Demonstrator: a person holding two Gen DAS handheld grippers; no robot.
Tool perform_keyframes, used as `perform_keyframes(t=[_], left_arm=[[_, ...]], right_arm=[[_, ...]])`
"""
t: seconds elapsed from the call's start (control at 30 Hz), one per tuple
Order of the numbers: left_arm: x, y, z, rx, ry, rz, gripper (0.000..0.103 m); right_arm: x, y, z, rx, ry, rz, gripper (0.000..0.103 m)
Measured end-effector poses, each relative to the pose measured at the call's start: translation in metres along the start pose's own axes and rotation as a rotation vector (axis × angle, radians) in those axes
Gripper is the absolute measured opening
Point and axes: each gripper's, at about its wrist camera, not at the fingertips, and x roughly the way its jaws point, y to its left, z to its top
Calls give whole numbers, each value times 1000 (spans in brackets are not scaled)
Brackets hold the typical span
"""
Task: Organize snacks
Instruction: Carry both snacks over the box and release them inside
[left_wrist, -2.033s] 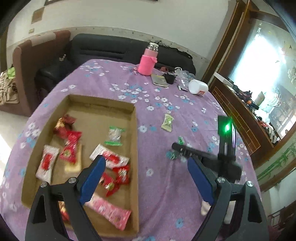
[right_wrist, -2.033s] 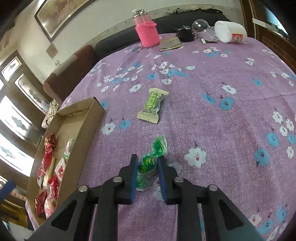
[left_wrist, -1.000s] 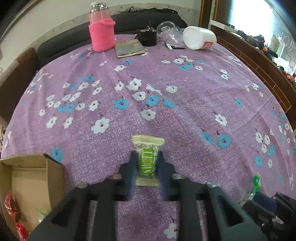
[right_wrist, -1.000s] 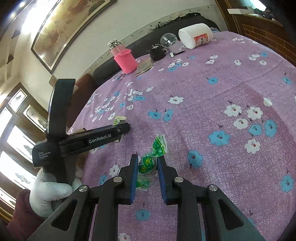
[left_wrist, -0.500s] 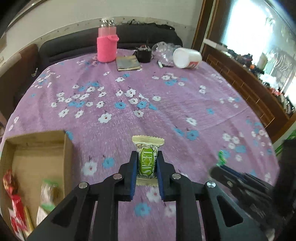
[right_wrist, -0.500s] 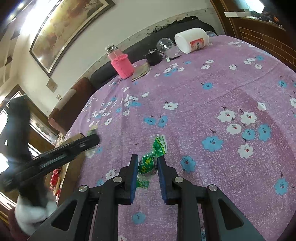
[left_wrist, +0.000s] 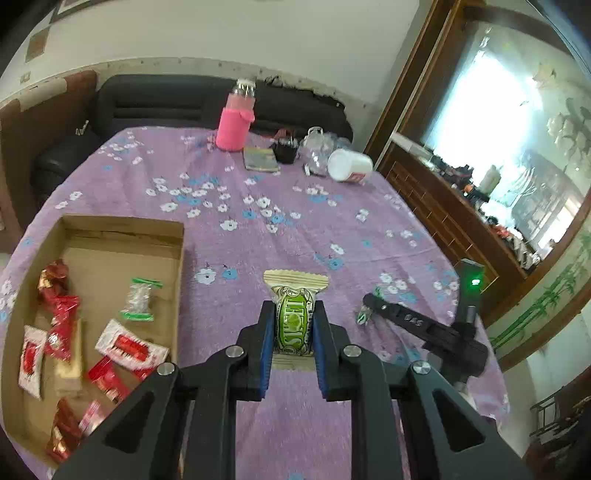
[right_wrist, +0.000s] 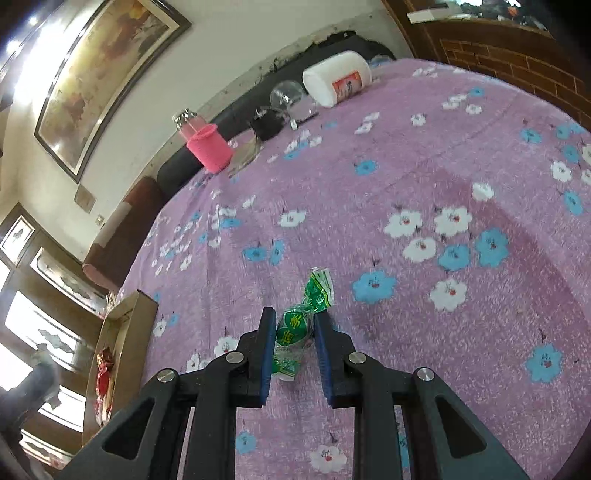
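Matt brown cardboard box (left_wrist: 177, 258), fuzzy purple floral tablecloth (left_wrist: 258, 240), glossy crinkled plastic green-labelled wrapper (left_wrist: 293, 321).

A lived-in home, living or dining room. A round table under a purple cloth printed with white and blue flowers (left_wrist: 303, 236) is filling the middle of both views. A black leather sofa (left_wrist: 184, 107) is running along the cream wall at the top of the left view, with a brown armchair (left_wrist: 22, 122) sitting at upper left. A large framed painting (right_wrist: 99, 74) is hanging at upper left of the right view. Dark wooden panelling and shelving crowded with small ornaments (left_wrist: 491, 192) is lining the right edge. Household clutter is sitting at the table's far side: a bottle in a pink knitted sleeve (left_wrist: 236, 123) and a white plastic tub lying on its side (left_wrist: 349, 166).
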Motion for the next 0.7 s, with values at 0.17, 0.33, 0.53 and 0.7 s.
perform_keyframes(t=[0.17, 0.33, 0.53, 0.7], left_arm=[[-40, 10, -13, -27, -74, -29, 18], [-65, 27, -27, -50, -118, -24, 18], [-88, 65, -38, -107, -149, 50, 18], [-97, 97, -46, -162, -158, 95, 19]], right_arm=[[-44, 3, -21, -17, -14, 17, 22], [-80, 17, -35, -77, -31, 32, 22], [-96, 66, -45, -157, -21, 146, 22], [-75, 118, -58, -204, 73, 292, 23]])
